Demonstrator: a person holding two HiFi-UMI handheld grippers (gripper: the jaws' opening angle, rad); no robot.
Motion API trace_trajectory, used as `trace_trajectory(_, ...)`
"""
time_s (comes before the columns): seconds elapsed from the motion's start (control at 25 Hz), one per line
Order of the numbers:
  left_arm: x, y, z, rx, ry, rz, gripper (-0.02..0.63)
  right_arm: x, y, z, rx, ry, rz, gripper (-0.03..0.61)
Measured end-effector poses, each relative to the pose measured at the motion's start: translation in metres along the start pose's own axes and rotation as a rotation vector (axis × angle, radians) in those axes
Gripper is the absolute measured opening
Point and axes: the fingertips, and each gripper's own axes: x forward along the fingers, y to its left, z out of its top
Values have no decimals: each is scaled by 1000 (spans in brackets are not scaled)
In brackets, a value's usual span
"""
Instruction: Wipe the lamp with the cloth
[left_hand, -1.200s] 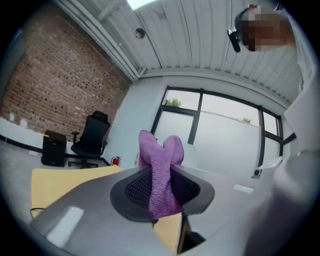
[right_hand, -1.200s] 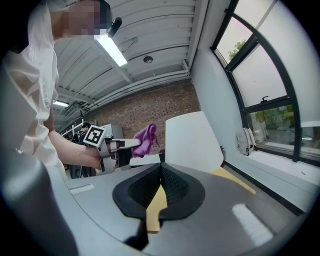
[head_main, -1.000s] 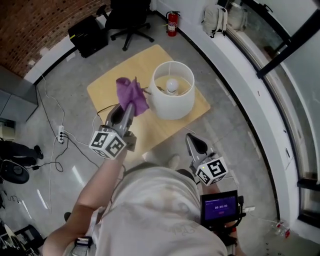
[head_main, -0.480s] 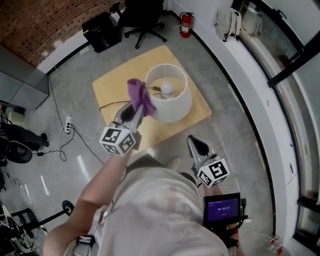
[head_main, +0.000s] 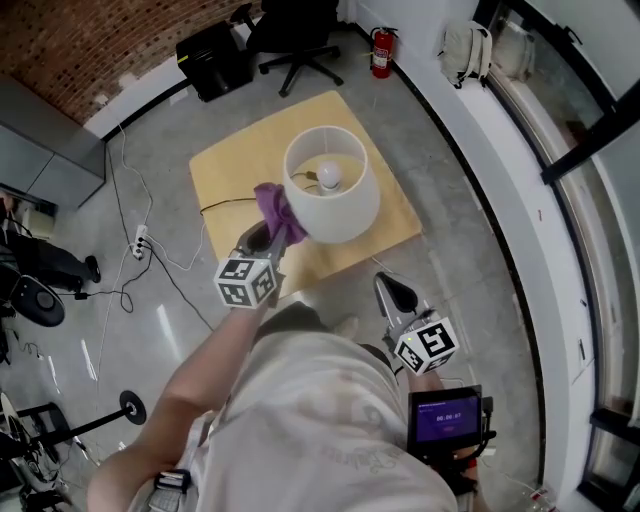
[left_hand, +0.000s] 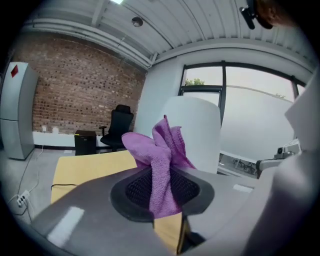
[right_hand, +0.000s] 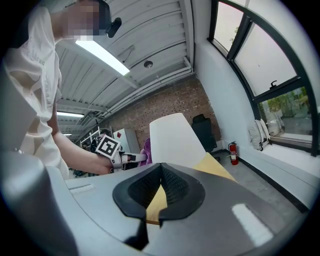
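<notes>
A white drum lamp shade (head_main: 345, 205) with a bare bulb (head_main: 329, 177) stands on a low yellow wooden table (head_main: 240, 165). My left gripper (head_main: 265, 236) is shut on a purple cloth (head_main: 275, 207), whose bunched end lies at the shade's left outer wall. In the left gripper view the cloth (left_hand: 161, 165) stands up between the pads (left_hand: 192, 192), with the shade (left_hand: 200, 135) just behind. My right gripper (head_main: 393, 290) hangs near the table's front edge, apart from the lamp. Its jaws (right_hand: 160, 187) are shut on nothing, and the shade (right_hand: 172, 137) lies ahead.
A black office chair (head_main: 295, 30) and a black box (head_main: 213, 62) stand behind the table. A red fire extinguisher (head_main: 381, 52) and a backpack (head_main: 464, 50) sit by the curved window wall. Cables and a power strip (head_main: 140, 240) lie on the floor to the left.
My left gripper has come down with the cloth, from above the shade's rim to its left side. The right gripper has hardly shifted.
</notes>
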Motion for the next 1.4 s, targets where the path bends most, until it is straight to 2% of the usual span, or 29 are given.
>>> trace_trajectory(0.12, -7, 6, -11, -27, 32, 29, 84, 2, 3, 2, -6, -4, 17, 14)
trace_trajectory(0.2, -18, 7, 0, -45, -5, 39, 86, 3, 5, 4, -14, -4, 33, 14)
trace_trajectory(0.28, -33, 3, 26, -26, -77, 45, 84, 3, 6, 3, -12, -6, 41, 14)
trace_trajectory(0.36, -49, -9, 61, 58, -172, 43, 84, 4, 7, 1, -4, -10, 45, 14)
trace_trajectory(0.44, -61, -31, 95, 181, -267, 15, 84, 6, 9, 3, -3, -8, 52, 14)
trace_trajectory(0.52, -64, -56, 113, 316, -320, -29, 84, 8, 12, 4, -3, -5, 59, 14)
trace_trajectory(0.6, -57, -77, 113, 438, -299, -67, 84, 9, 16, 4, -11, 1, 69, 14)
trace_trajectory(0.68, -45, -85, 101, 527, -257, -89, 84, 10, 17, 4, -13, 4, 69, 14)
trace_trajectory(0.92, -27, -89, 43, 720, -119, -138, 84, 5, 4, 5, -4, -8, 37, 14)
trace_trajectory(1.16, -16, -82, -12, 747, 35, -194, 84, 5, 4, 1, 5, -2, 33, 14)
trace_trajectory(1.24, -17, -85, -19, 749, 55, -213, 84, 4, 3, 1, 5, 0, 28, 14)
trace_trajectory(1.32, -25, -91, -4, 735, 19, -211, 84, 3, 1, 2, 10, -4, 20, 14)
trace_trajectory(1.4, -38, -104, 31, 719, -73, -195, 84, 2, 0, 6, 1, -6, 18, 14)
